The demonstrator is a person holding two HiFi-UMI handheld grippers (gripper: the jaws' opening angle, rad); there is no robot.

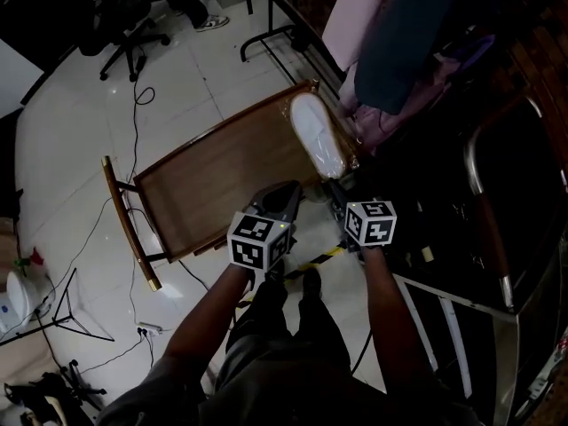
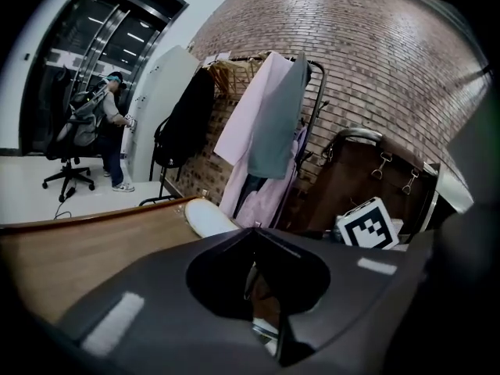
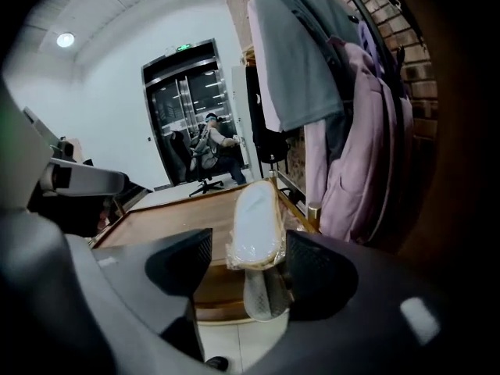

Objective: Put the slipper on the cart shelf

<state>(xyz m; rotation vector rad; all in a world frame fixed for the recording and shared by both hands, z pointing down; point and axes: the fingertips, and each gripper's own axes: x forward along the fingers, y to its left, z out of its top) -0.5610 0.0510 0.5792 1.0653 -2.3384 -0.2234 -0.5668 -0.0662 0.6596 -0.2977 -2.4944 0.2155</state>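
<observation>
A white slipper [image 1: 318, 140] in clear wrap lies on the right end of the cart's wooden top shelf [image 1: 213, 185]. My right gripper [image 1: 335, 195] hangs just off the shelf's near edge, below the slipper. In the right gripper view its jaws [image 3: 248, 244] stand open, and the slipper [image 3: 256, 221] lies on the shelf [image 3: 172, 225] just beyond them, untouched. A second pale, slipper-shaped thing [image 3: 266, 295] shows lower, under the shelf's edge. My left gripper [image 1: 288, 195] is beside the right one at the same edge, shut on nothing [image 2: 251, 231]. Slipper [image 2: 207, 216] and shelf [image 2: 78, 248] lie past it.
A rack of pink and grey clothes [image 1: 382, 51] stands right behind the cart's slipper end. A dark trolley with a curved rail [image 1: 497, 229] is on the right. Cables [image 1: 133, 122], an office chair [image 1: 124, 25] and a tripod [image 1: 62, 313] are on the white floor. A person [image 2: 113, 131] stands by the far door.
</observation>
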